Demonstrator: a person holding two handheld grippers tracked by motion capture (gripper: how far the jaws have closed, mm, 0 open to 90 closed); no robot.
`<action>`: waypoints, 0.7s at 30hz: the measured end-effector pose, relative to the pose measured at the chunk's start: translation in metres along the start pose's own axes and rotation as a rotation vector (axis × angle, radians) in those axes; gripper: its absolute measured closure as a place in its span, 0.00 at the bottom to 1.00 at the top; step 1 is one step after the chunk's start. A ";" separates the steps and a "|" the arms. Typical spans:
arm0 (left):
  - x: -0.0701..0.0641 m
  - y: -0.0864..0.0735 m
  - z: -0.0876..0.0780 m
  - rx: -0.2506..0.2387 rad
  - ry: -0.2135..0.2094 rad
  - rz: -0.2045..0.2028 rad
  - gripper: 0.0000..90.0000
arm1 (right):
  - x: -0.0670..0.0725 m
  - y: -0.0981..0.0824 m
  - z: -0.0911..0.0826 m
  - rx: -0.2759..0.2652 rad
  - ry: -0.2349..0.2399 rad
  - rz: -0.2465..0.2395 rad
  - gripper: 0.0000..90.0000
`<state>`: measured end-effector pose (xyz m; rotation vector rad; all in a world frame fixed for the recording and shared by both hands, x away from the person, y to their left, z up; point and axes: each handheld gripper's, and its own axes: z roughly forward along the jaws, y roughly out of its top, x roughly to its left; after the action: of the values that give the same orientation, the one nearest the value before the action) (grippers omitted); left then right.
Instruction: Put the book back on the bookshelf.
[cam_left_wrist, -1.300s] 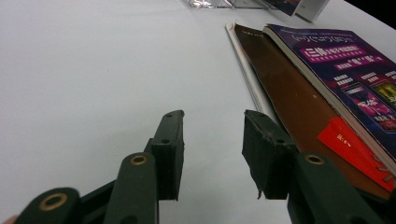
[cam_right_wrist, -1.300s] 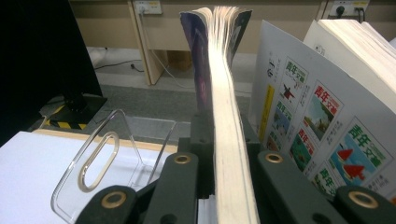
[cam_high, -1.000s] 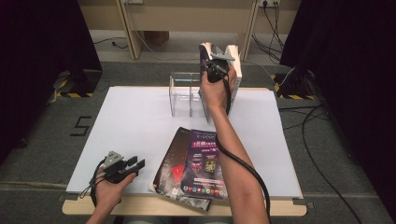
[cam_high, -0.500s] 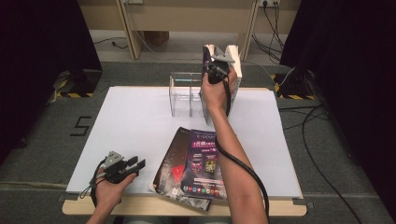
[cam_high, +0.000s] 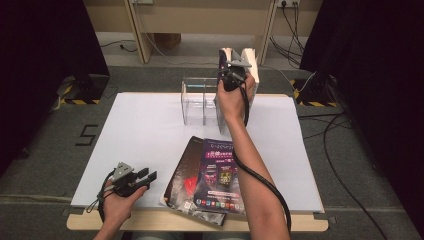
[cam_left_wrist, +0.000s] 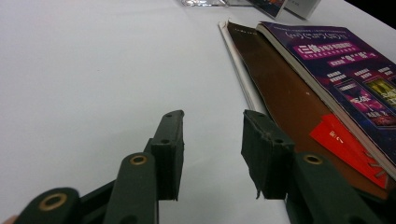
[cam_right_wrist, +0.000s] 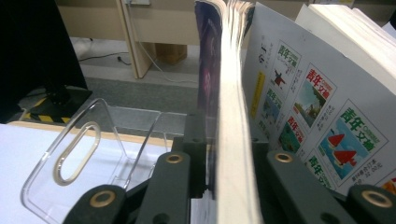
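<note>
My right gripper (cam_high: 231, 75) clamped a thin, purple-covered magazine (cam_right_wrist: 219, 93) upright by its edge at the clear acrylic file rack (cam_high: 200, 100). It looked light and floppy to me, best pinched near the spine. My left gripper (cam_high: 134, 179) rested at the table's near edge, jaws parted and empty, beside two flat magazines (cam_high: 207, 180).

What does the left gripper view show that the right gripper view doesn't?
Left gripper view: the left hand-held gripper, jaws apart and holding nothing, over the white table, beside a purple magazine lying flat on a brown one.

Right gripper view: the right hand-held gripper clamped on an upright magazine, beside a white-covered magazine.

Both: the clear acrylic rack and white tabletop.
</note>
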<state>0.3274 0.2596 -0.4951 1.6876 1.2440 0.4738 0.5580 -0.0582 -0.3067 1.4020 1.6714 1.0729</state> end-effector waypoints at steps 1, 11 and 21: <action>0.000 0.000 0.000 0.001 0.000 0.001 0.65 | 0.000 0.000 -0.001 0.000 0.000 -0.001 0.85; -0.001 0.000 0.000 0.001 -0.003 0.004 0.65 | -0.002 -0.004 -0.007 0.010 0.017 0.014 0.83; -0.002 0.000 0.000 -0.001 -0.003 0.004 0.65 | -0.004 -0.008 -0.012 0.012 0.023 0.014 0.82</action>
<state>0.3270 0.2574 -0.4945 1.6891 1.2384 0.4740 0.5448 -0.0646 -0.3086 1.4164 1.6894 1.0922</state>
